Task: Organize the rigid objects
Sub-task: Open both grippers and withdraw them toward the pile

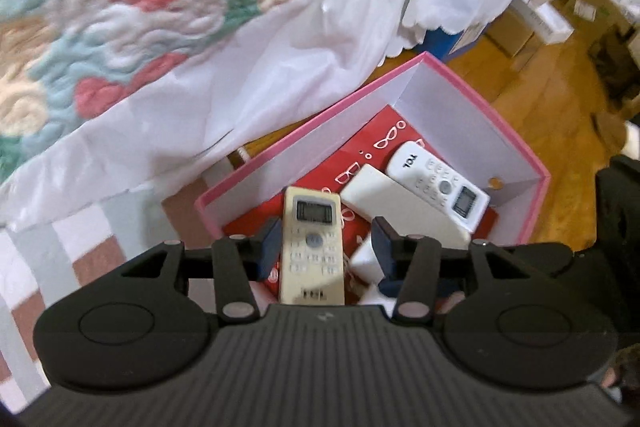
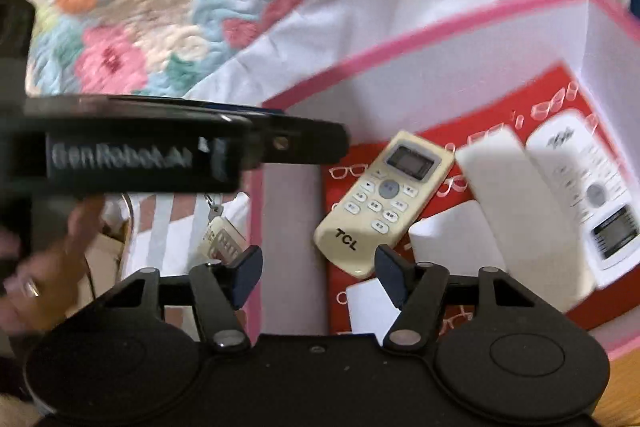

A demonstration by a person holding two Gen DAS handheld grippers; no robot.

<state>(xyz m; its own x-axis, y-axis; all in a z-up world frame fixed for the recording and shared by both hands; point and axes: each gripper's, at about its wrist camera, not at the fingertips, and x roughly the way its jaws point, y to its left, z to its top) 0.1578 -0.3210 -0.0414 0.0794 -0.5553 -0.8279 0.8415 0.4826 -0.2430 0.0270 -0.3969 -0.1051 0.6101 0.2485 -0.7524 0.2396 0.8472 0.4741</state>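
A pink box with white inner walls and a red patterned floor holds several remotes. A cream TCL remote lies face up in it, below my left gripper, whose blue pads stand on either side of it without pressing. Beside it lie a white remote turned face down and a white TCL remote. In the right wrist view my right gripper is open and empty over the box's near wall, with the cream remote just beyond its right finger. The left gripper reaches in from the left, above the box.
A flowered quilt and white bed sheet hang beside the box. A small cream key-fob remote lies outside the box on striped cloth. A person's hand with a ring shows at left. Cardboard boxes stand on the wooden floor.
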